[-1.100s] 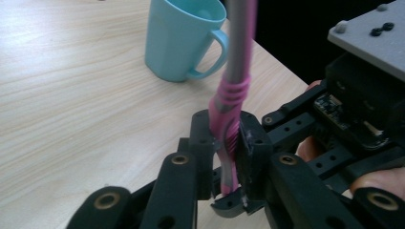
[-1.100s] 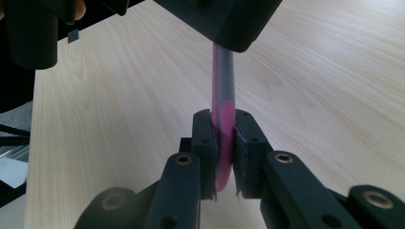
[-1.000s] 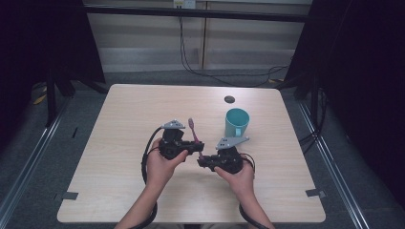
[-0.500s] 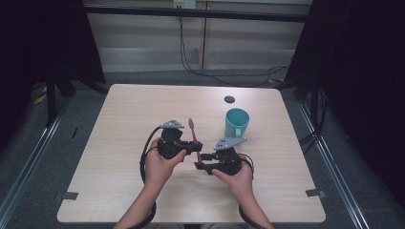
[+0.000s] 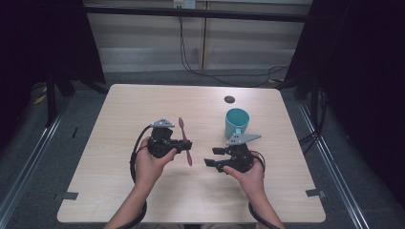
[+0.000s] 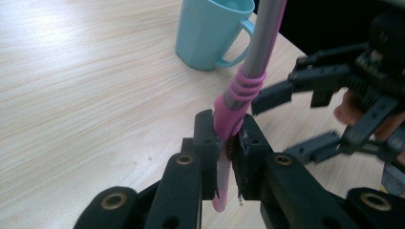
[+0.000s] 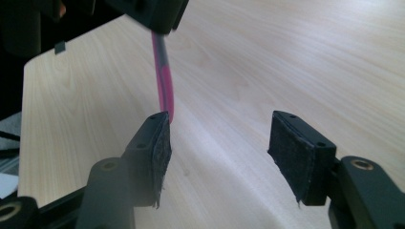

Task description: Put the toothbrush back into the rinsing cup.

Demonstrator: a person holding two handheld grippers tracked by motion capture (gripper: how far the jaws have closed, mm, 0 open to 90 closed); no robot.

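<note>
My left gripper [image 5: 185,144] pinches the pink toothbrush [image 5: 185,144] at its smooth, ribbed rubber handle, holding it above the table [image 5: 119,191]. My right gripper [image 5: 213,156] has just been opening; its rough black pads [image 7: 293,148] stand spread with nothing between them. A glossy teal mug [image 5: 236,122] stands just beyond it. The tabletop is pale wood-grain laminate; dark curtains flank it.
</note>
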